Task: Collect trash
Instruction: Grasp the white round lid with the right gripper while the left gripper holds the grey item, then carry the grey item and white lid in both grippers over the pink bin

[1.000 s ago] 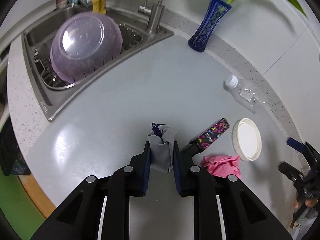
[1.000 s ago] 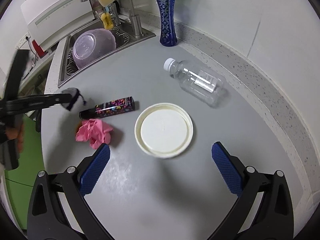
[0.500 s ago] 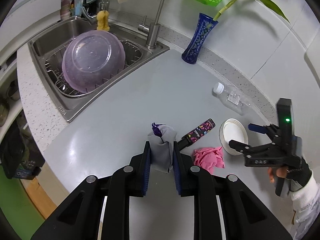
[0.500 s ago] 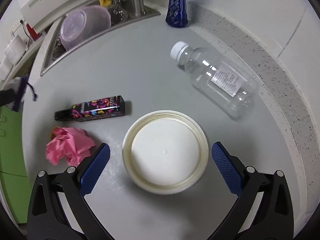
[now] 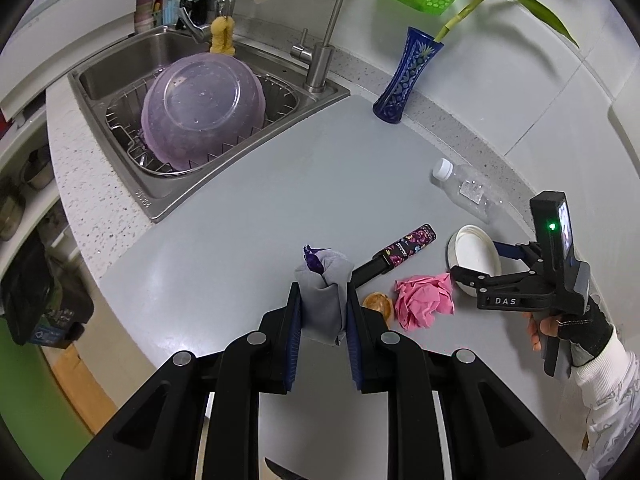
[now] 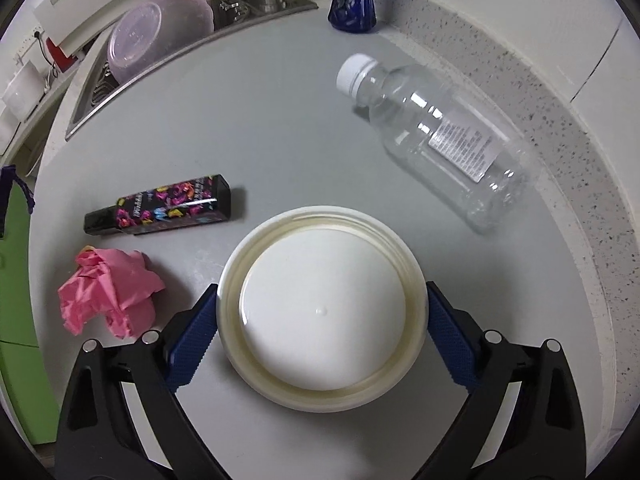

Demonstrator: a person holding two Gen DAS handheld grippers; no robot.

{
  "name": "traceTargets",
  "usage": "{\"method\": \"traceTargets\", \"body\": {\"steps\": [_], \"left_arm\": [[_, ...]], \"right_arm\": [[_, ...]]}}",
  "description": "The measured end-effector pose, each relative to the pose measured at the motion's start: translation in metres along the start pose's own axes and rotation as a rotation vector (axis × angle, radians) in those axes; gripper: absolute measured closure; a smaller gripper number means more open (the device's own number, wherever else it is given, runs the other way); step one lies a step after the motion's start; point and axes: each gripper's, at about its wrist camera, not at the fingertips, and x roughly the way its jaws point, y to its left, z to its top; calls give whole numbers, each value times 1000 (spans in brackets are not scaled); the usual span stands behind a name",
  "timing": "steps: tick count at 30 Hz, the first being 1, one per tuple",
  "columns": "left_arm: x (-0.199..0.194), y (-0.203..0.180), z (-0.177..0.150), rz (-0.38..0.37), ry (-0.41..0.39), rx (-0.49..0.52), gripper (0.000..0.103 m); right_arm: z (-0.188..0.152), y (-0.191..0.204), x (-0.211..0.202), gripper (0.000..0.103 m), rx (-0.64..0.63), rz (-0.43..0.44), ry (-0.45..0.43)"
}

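Between the left gripper's (image 5: 320, 312) clenched pads sits a grey cloth bundle (image 5: 323, 296); the right gripper (image 6: 322, 322) is spread wide around the white lid (image 6: 320, 312), pads just beside its rim.

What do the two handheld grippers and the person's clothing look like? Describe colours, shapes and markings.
Both grippers have black angular frames with silver rivets and blue ribbed pads. The right gripper bears white letters "DAS", plus an upright block with a green light and a small screen. The left gripper looks the same. The person's hand wears a dark fingerless glove and a white patterned sleeve.
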Motion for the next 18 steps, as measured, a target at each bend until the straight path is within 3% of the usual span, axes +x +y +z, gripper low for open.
{"method": "traceTargets", "body": {"steps": [6, 12, 18], "left_arm": [[-22, 0, -9, -1, -24, -3, 82], [-64, 11, -33, 22, -68, -30, 82], [-118, 41, -81, 101, -100, -95, 82]], "right_arm": [[-6, 14, -49, 8, -44, 5, -73], [-19, 59, -123, 8, -163, 45, -185], [-31, 136, -183, 8, -287, 193, -275]]}}
